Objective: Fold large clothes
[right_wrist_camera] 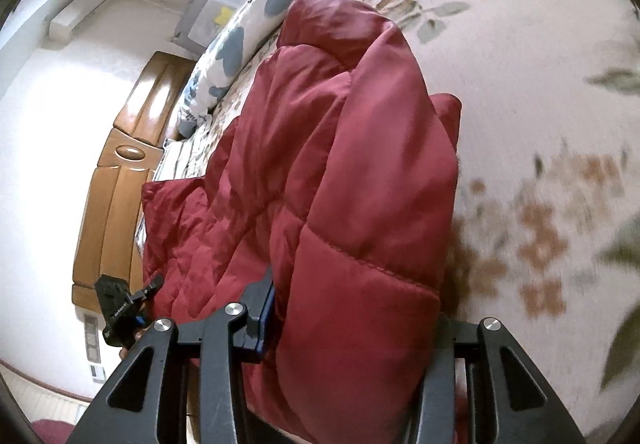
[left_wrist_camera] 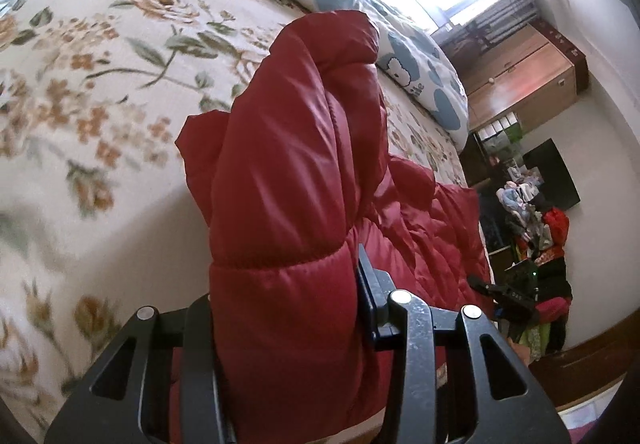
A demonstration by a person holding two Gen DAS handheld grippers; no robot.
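A red quilted puffer jacket (left_wrist_camera: 288, 172) lies on a bed with a floral cover (left_wrist_camera: 100, 92). My left gripper (left_wrist_camera: 286, 308) is shut on a thick fold of the jacket and holds it raised above the bed. My right gripper (right_wrist_camera: 352, 316) is shut on another thick fold of the same jacket (right_wrist_camera: 352, 164), also raised. The rest of the jacket trails between the two grippers. The right gripper shows small at the right of the left wrist view (left_wrist_camera: 504, 296). The left gripper shows small at the left of the right wrist view (right_wrist_camera: 124, 308).
A blue-and-white patterned duvet (left_wrist_camera: 400, 44) lies along the far side of the bed. A wooden headboard (right_wrist_camera: 120, 172) stands at one end. A wooden cabinet (left_wrist_camera: 520, 80) and a pile of clothes (left_wrist_camera: 540, 244) stand by the wall.
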